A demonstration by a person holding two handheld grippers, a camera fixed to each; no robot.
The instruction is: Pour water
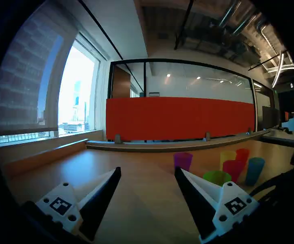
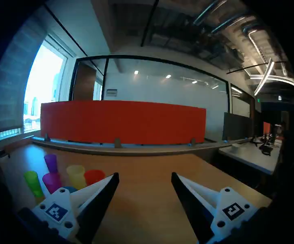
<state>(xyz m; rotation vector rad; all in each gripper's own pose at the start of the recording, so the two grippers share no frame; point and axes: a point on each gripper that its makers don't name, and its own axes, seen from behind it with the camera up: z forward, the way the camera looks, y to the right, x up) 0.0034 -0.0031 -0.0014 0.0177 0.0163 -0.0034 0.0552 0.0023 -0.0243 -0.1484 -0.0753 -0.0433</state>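
A: Logging left gripper first. Fingers spread wide, nothing between them, held over the wooden table.

B: Confirmed. Likewise for right gripper: fingers apart, gripping nothing, above the table top.

A: Cup positions?

B: In left gripper view, grouped at 4 o'clock, past the right-hand fingertip. Purple cup nearest centre, standing a little apart. Then green cup, pink cup, yellow cup, red cup and blue cup, packed close. All upright, none touched by either gripper.

A: In right gripper view, the group found at 8 o'clock, beside the left-hand finger. Purple cup farthest back, green cup outermost. Blue cup mostly hidden behind that finger; probably the dark sliver at its edge, not certain.

B: Background noted: orange-red partition across the table's far edge at 12 o'clock, bright window at 9 o'clock in left gripper view.
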